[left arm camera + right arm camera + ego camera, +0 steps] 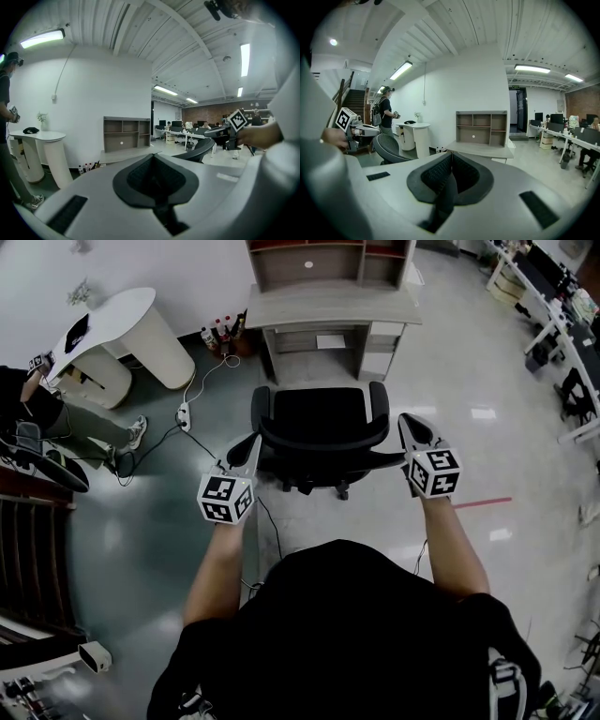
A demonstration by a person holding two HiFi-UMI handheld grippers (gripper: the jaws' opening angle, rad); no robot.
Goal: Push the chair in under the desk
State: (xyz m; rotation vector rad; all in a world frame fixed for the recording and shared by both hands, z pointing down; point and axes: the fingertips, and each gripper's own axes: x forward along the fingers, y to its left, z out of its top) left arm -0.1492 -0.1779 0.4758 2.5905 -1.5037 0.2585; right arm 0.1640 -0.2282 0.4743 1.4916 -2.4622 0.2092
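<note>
**Left gripper** (pixel 251 444) and **right gripper** (pixel 409 424): in both gripper views the jaws are shown pressed together with nothing between them. The grippers are held at either flank of the black chair (pixel 323 418), beside its armrests (pixel 389 461). Contact with the armrests cannot be made out. The chair is placed at frame centre, backrest toward the person. Its front-to-back axis is directed up-frame at the desk (pixel 328 307), from which it stands clear. The chair's base (pixel 319 486) is largely hidden by the seat. The desk's shelving is cut off at the upper edge.
</note>
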